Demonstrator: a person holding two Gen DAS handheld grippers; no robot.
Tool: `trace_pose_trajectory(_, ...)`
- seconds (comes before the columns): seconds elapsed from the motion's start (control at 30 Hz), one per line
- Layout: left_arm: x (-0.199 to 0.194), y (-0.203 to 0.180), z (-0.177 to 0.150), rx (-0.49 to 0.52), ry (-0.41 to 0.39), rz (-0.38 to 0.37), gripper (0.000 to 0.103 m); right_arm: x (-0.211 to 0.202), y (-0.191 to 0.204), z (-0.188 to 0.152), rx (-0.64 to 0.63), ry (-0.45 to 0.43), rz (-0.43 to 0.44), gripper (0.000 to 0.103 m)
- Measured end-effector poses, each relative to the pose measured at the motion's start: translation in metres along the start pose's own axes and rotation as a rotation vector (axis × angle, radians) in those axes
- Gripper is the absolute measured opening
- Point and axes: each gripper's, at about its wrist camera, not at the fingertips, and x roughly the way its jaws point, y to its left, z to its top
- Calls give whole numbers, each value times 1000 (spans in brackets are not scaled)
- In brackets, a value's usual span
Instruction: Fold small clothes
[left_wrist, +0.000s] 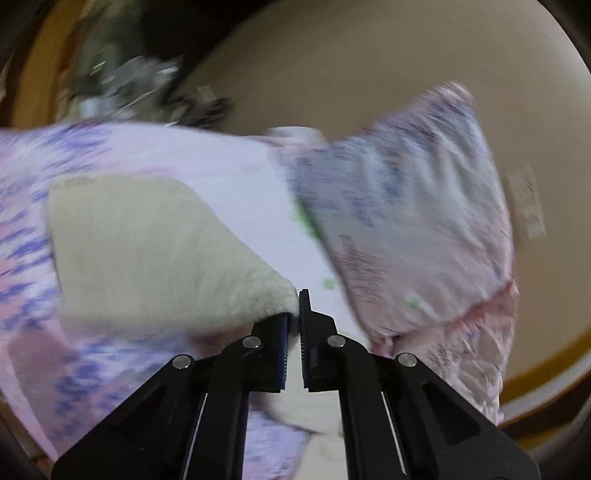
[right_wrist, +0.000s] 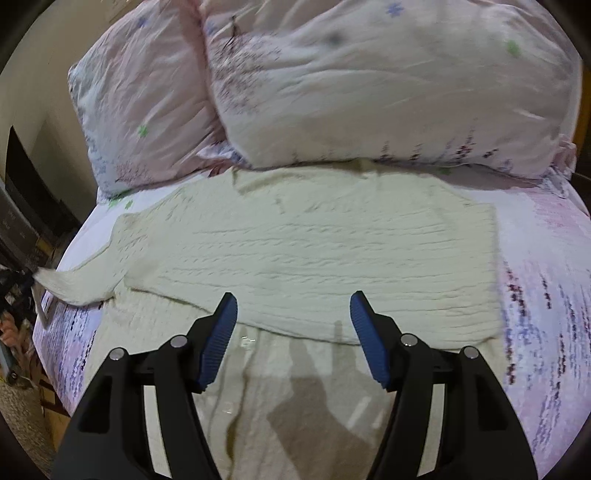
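A cream cable-knit sweater (right_wrist: 314, 251) lies spread across the bed, its upper part folded over the lower part. One sleeve (right_wrist: 81, 284) stretches out to the left, lifted off the bed. My left gripper (left_wrist: 294, 306) is shut on the end of that sleeve (left_wrist: 155, 251), which looks blurred in the left wrist view. My right gripper (right_wrist: 293, 306) is open and empty, hovering just above the sweater's folded edge near the bed's front.
Two pink flowered pillows (right_wrist: 369, 81) lie at the head of the bed, behind the sweater. The bed sheet (right_wrist: 546, 258) is pink and purple patterned. A cluttered floor and dark furniture (right_wrist: 22, 206) stand to the left of the bed. A beige wall (left_wrist: 369, 55) shows behind.
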Motion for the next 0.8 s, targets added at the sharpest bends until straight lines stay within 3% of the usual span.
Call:
trace_pose_trajectory(0.2, 44, -93, -40, 217, 83, -133, 4, -12, -27, -2, 53, -33, -17, 64)
trace_pose_trajectory(0.3, 78, -139, -90, 345, 184, -204, 4, -15, -41, -4, 83, -35, -31, 64)
trace_pose_trajectory(0.43, 128, -177, -181, 486, 387, -293, 4, -16, -55, -10, 118, -30, -51, 64)
trace_pose_trajectory(0.63, 167, -201, -277, 629, 613, -291, 4, -13, -76, -19, 166, -11, -84, 64)
trace_pose_trajectory(0.8, 174, -198, -310, 713, 708, -252, 6, -13, -83, -20, 178, -9, -101, 64)
